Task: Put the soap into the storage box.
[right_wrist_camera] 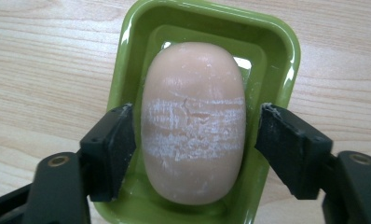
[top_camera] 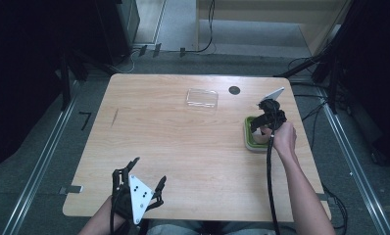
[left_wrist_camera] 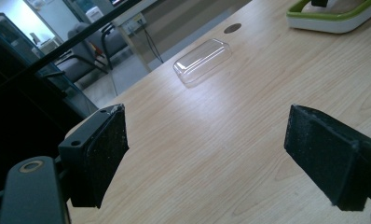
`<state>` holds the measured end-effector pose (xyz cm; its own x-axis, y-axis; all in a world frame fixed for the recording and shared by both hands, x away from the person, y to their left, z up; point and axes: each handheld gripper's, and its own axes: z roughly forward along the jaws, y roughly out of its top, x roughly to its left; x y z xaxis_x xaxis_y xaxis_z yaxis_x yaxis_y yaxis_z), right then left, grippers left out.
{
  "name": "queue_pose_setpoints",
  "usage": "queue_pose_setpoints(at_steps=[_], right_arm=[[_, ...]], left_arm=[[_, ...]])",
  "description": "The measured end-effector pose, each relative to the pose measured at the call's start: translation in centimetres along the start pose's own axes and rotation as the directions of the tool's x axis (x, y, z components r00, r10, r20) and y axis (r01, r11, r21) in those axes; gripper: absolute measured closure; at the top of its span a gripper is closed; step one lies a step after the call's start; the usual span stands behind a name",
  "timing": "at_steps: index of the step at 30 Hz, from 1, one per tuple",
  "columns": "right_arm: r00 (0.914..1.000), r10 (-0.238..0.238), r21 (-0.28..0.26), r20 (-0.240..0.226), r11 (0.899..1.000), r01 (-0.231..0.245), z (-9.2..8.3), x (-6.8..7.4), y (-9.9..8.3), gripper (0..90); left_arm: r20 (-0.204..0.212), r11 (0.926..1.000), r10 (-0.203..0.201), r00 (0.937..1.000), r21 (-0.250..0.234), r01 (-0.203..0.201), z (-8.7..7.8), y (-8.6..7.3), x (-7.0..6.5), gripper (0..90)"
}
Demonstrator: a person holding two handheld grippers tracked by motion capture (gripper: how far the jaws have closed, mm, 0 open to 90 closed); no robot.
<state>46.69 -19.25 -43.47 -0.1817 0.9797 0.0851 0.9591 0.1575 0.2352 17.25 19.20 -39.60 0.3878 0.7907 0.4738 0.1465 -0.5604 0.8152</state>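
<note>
Right hand-held gripper [right_wrist_camera: 195, 140] jaws apart, straddling soap bar [right_wrist_camera: 193, 121] in green dish [right_wrist_camera: 277, 51], desk's 3 o'clock edge; left hand-held gripper [left_wrist_camera: 207, 154] open, empty.

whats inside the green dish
A pale bar of soap lies in the green dish, between the right tool's open pads. The dish floor beneath the soap is covered.

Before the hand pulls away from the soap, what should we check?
1. Soap lies inside the green dish: ok.
2. Right tool let go, gaps on both sides of the soap: ok.
3. Dish flat on the table: ok.
4. Clear lid lies apart from the dish, ready to fetch: ok.
5. Left tool open, holding nothing: ok.
6. Soap stuck to the dish: cannot tell.
</note>
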Motion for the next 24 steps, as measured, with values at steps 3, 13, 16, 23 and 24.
queue_pose_setpoints(at_steps=[3, 13, 16, 23, 24], right_arm=[[0.9999, -0.011, -0.002, 0.008, 1.0, 0.011, -0.4, 0.1, -0.3, 25.0], [0.9983, -0.054, 0.008, 0.023, 0.999, 0.054, -1.6, 0.1, -1.7, 17.5], [0.9975, -0.066, 0.01, 0.023, 0.998, 0.066, -1.8, 0.0, -2.2, 17.2], [0.9958, -0.088, 0.021, 0.026, 0.996, 0.088, -2.7, -0.2, -3.4, 14.4], [0.9951, -0.094, 0.023, 0.029, 0.995, 0.094, -2.9, -0.3, -3.6, 14.2]], left_arm=[[0.003, 1.0, 0.006, 1.0, 0.002, -0.006, 0.0, 0.0, 0.0, 14.0], [0.004, 0.9999, 0.014, 0.9999, 0.001, -0.014, 0.1, 0.0, -0.1, 14.0], [0.006, 0.9999, 0.015, 0.9999, -0.001, -0.015, 0.0, 0.0, -0.1, 14.0], [0.002, 0.9999, 0.012, 0.9999, 0.0, -0.012, 0.0, 0.0, -0.1, 14.0], [0.001, 0.9999, 0.012, 0.9999, 0.0, -0.012, 0.0, 0.0, -0.1, 14.0]])
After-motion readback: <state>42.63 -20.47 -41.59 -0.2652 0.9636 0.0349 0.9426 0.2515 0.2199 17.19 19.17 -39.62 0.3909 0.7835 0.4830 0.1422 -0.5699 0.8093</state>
